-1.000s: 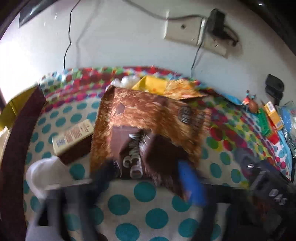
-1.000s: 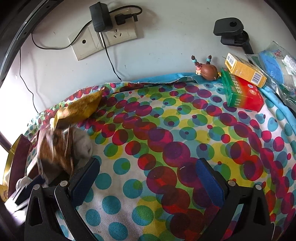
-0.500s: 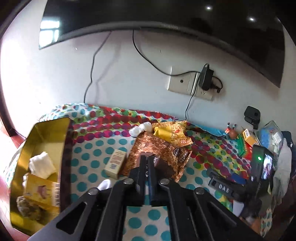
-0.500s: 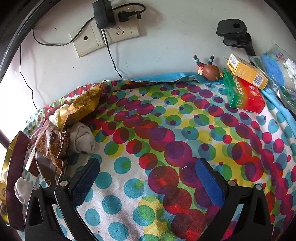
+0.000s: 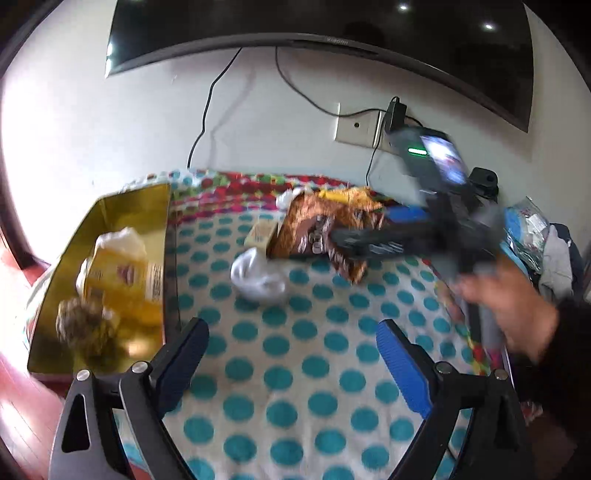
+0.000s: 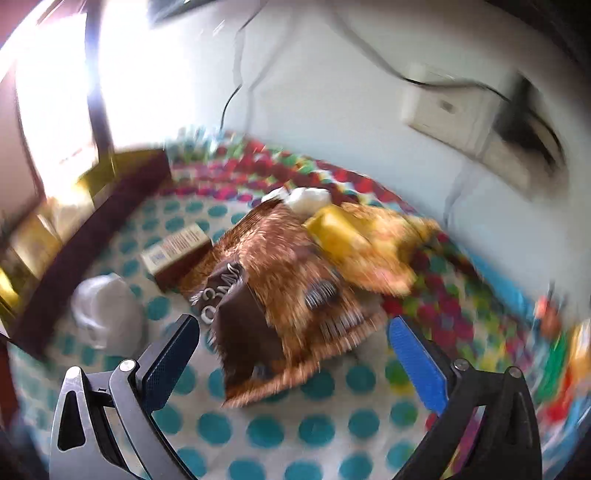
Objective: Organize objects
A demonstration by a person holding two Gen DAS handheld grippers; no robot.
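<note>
A brown snack bag [image 6: 280, 291] lies on the polka-dot cloth [image 6: 280, 435], also in the left wrist view [image 5: 317, 229]. A yellow bag [image 6: 354, 240] rests on its far side. A small box [image 6: 177, 251] and a white bundle [image 6: 107, 310] lie to its left. My right gripper [image 6: 295, 350] is open and empty, just short of the brown bag. My left gripper [image 5: 291, 347] is open and empty over bare cloth. The right gripper [image 5: 373, 236] reaches over the bag in the left wrist view.
A gold tray [image 5: 147, 199] at the left holds a yellow packet [image 5: 122, 280] and other items. A white bundle [image 5: 258, 277] lies beside it. Wall sockets [image 5: 356, 125] with cables and a screen [image 5: 332, 22] are behind. Clutter lies at the right edge [image 5: 528, 225].
My left gripper has let go of the brown bag, opened and pulled back toward the tray. My right gripper has swung left to the brown bag.
</note>
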